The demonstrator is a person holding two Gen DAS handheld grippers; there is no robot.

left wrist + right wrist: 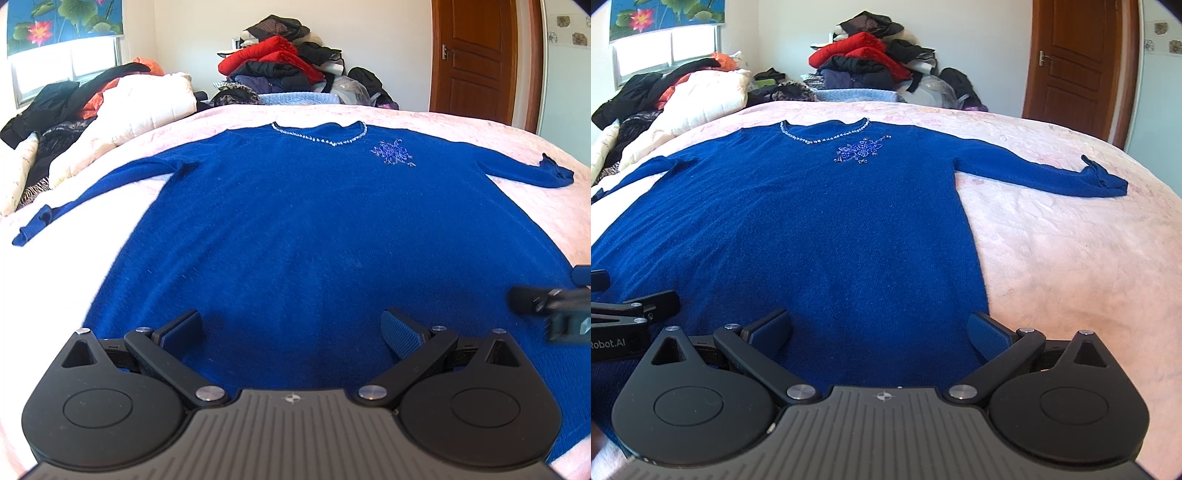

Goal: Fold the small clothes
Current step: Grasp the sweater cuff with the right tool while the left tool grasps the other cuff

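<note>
A royal-blue long-sleeved sweater (295,229) (798,221) lies flat and face up on the pink bed cover, neckline far from me, both sleeves spread out sideways. It has a beaded collar and a beaded flower (862,149) on the chest. My left gripper (291,332) hovers open over the hem's left half, nothing between its fingers. My right gripper (879,332) stands open over the hem near the sweater's right edge, also empty. The right gripper (550,306) shows blurred at the right rim of the left wrist view; the left gripper (631,310) shows at the left rim of the right wrist view.
The pink bed cover (1071,258) has bare room to the sweater's right. A cream quilt with dark clothes (110,110) is heaped at the far left. A tall pile of red and black clothes (280,59) stands behind the bed. A brown door (476,55) is at the far right.
</note>
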